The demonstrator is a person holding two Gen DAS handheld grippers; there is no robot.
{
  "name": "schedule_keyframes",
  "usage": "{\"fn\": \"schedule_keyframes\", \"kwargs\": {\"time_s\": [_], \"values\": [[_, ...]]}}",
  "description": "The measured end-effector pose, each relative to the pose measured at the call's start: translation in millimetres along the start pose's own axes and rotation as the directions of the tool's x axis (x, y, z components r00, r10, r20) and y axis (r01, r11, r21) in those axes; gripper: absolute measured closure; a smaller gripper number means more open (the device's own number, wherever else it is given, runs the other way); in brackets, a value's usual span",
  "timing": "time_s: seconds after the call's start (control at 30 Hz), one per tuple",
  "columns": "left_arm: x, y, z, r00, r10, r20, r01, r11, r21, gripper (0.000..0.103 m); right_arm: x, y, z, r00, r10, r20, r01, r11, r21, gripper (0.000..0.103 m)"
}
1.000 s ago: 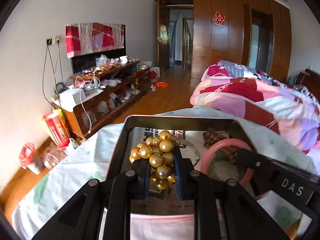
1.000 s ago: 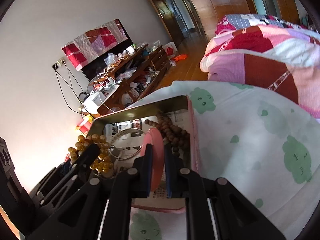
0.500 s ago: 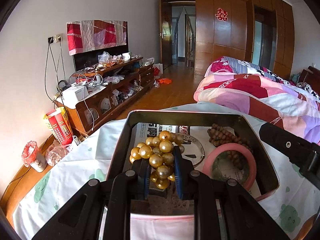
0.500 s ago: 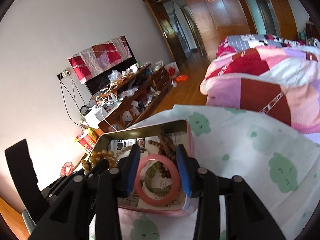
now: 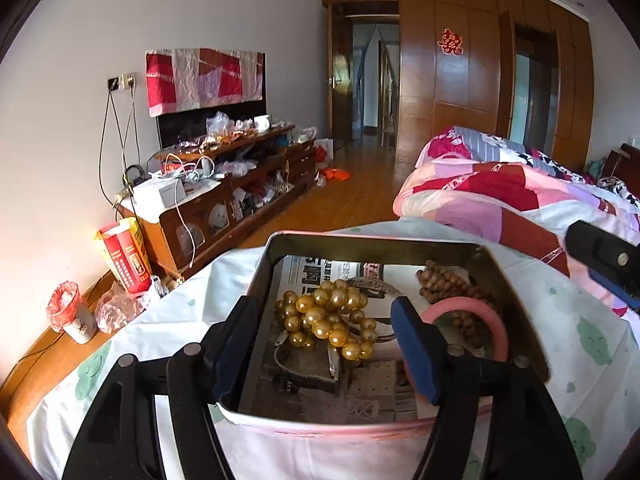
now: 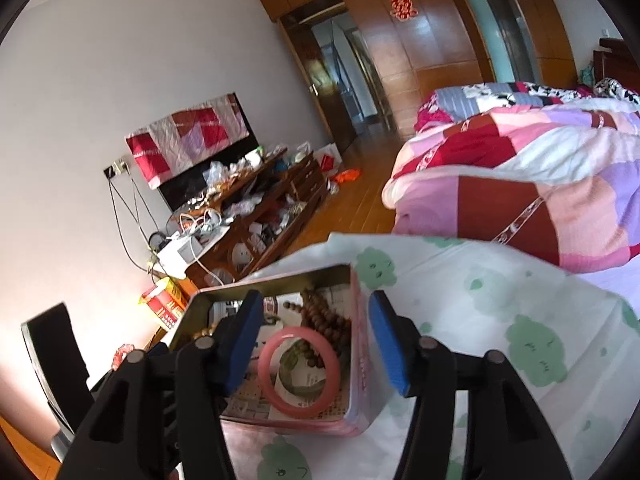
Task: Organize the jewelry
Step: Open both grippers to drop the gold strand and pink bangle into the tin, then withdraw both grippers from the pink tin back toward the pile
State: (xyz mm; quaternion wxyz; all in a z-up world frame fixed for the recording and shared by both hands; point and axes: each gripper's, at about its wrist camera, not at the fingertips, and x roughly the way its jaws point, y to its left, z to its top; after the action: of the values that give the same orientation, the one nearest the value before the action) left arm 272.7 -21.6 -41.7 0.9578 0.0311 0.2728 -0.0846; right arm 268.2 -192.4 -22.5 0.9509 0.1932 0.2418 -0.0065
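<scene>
We are in a home bedroom: a bed under a pink, red and white patchwork quilt (image 5: pixel 520 196), a low wooden cabinet cluttered with cables and bags (image 5: pixel 224 184), a cloth-draped black television (image 5: pixel 204 96), wood-panelled wardrobe doors bearing a red paper ornament (image 5: pixel 451 42), and a polished wooden floor (image 5: pixel 352 196).

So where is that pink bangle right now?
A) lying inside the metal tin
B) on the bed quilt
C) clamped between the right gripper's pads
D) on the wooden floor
A: the pink bangle lies flat in the metal tin beside the brown wooden beads, clear of the right gripper, whose jaws are opening.
</scene>
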Motion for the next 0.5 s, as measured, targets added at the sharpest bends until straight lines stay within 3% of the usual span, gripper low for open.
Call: {"fn": "schedule_keyframes", "kwargs": {"time_s": [0.2,0.5], "values": [[-14.1,-2.3,-7.7,1.000,0.015,-0.002,-0.015,1.000,0.007,0.033,-29.0,-6.7,-1.9,0.997,-0.054,0.054,0.055,0.998,-0.015,0.037],[-41.3,8.5,-26.4,1.000,0.020,-0.011,-0.020,0.999,-0.045,0.033,-56.9,-25.8,-17.5,0.991,-0.121,0.053,0.122,0.992,-0.019,0.037]]}}
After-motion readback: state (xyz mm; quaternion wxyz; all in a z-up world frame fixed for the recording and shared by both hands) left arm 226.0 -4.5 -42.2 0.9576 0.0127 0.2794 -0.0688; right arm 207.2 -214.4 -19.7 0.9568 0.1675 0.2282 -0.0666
